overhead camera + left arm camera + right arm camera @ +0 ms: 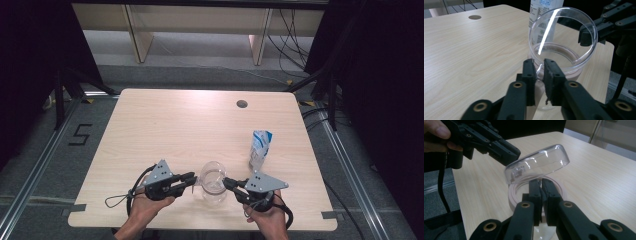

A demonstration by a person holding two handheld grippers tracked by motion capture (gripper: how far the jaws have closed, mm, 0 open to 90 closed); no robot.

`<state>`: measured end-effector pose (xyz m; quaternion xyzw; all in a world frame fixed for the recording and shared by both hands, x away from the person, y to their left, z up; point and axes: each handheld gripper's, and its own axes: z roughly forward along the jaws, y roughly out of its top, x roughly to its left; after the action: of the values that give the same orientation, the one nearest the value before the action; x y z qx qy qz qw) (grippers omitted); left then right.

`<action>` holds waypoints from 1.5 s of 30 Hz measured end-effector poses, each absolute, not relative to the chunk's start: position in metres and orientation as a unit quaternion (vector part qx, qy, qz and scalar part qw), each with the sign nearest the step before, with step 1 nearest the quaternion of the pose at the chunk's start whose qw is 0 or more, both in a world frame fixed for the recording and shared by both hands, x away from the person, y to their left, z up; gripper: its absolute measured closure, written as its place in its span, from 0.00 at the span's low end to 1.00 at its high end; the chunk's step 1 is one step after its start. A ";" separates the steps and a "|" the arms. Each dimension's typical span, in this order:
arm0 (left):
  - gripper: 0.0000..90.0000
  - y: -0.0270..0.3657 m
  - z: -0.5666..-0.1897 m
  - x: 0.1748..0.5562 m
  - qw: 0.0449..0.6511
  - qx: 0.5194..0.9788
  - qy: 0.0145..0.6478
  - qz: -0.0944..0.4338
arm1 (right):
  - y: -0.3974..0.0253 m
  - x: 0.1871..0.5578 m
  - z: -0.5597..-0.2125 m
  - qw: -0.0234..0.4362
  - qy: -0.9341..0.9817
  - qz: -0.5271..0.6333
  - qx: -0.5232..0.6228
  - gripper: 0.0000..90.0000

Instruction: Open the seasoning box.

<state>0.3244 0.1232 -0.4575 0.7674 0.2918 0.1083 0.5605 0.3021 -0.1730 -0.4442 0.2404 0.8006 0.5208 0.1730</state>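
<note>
A clear round container (214,186) with a pale pink rim (513,193) stands near the table's front edge. Its clear domed lid (539,163) is lifted and tilted over the opening. My left gripper (195,179) comes in from the left and is shut on the lid's near edge (539,68). From the right, my right gripper (225,182) is shut on the container's rim (541,185). In the left gripper view the lid (564,32) faces the camera, with the right gripper (586,37) just behind it. The left gripper (510,153) touches the lid's far end in the right gripper view.
A white and blue packet (260,149) stands upright just behind and to the right of the container. A round cable hole (242,104) lies at the back of the wooden table (165,130). Cables trail from both grippers toward the front edge.
</note>
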 end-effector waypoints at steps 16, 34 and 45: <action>0.34 0.151 -0.479 0.304 0.497 0.799 0.317 0.120 | -0.155 0.301 -0.431 0.186 0.799 0.530 0.215 0.94; 0.31 0.157 -0.495 0.299 0.488 0.803 0.325 0.111 | -0.133 0.296 -0.428 0.176 0.806 0.533 0.186 0.92; 0.30 0.159 -0.500 0.298 0.482 0.801 0.338 0.108 | -0.139 0.295 -0.428 0.184 0.800 0.536 0.195 0.84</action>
<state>0.2981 0.1586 -0.5002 0.8012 0.3383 0.1078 0.4816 0.2951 -0.1393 -0.4276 0.1948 0.8003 0.5364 0.1840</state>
